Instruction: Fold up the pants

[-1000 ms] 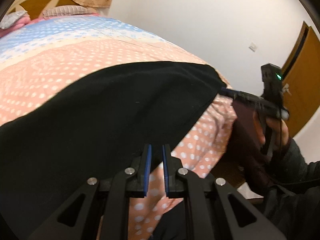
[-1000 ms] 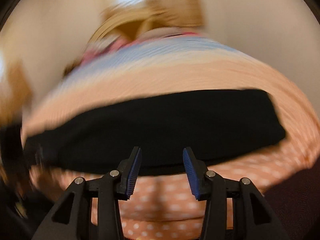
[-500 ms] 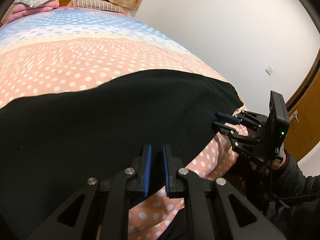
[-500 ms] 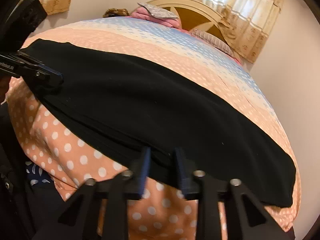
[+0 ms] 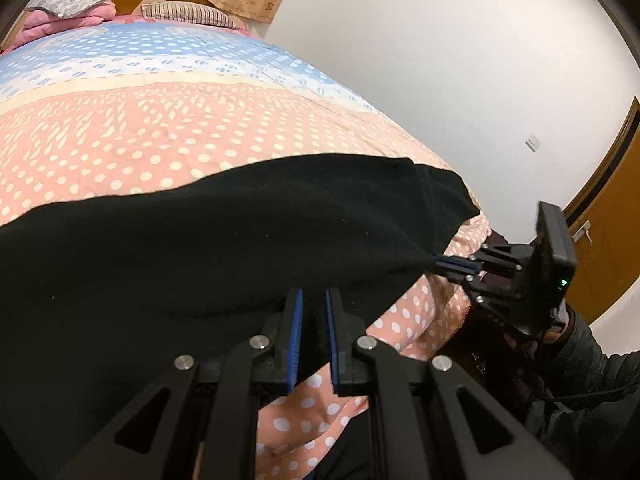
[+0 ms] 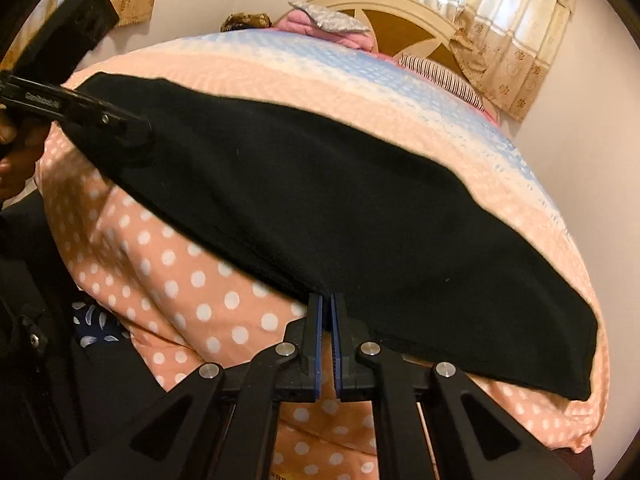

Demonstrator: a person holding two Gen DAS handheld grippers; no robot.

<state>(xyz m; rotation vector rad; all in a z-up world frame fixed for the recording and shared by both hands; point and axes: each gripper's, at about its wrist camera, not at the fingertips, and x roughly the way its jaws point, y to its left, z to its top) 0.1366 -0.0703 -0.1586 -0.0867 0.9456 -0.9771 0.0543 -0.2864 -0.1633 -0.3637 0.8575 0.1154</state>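
Black pants (image 5: 240, 240) (image 6: 340, 200) lie spread flat across the bed. My left gripper (image 5: 312, 294) is shut on their near edge, with black cloth between its blue pads (image 5: 295, 332). In the right wrist view the left gripper (image 6: 132, 132) shows at the upper left, on the pants' far-left end. My right gripper (image 6: 326, 299) sits at the near hem, its jaws closing tight with the fabric's edge pinched between the pads. The left wrist view shows the right gripper (image 5: 456, 266) biting the pants' right end, with a hand in a dark sleeve behind it.
The bed's quilt (image 5: 200, 128) is pink with white dots and has a blue band farther back; its edge (image 6: 180, 280) drops off below the pants. Pillows (image 5: 68, 8) and a headboard (image 6: 400, 16) are at the far end. A white wall and a wooden door (image 5: 604, 240) stand to the right.
My right gripper swung over to the pants' near hem and its jaws went from wide apart to shut on the fabric. The left gripper stayed shut on the pants.
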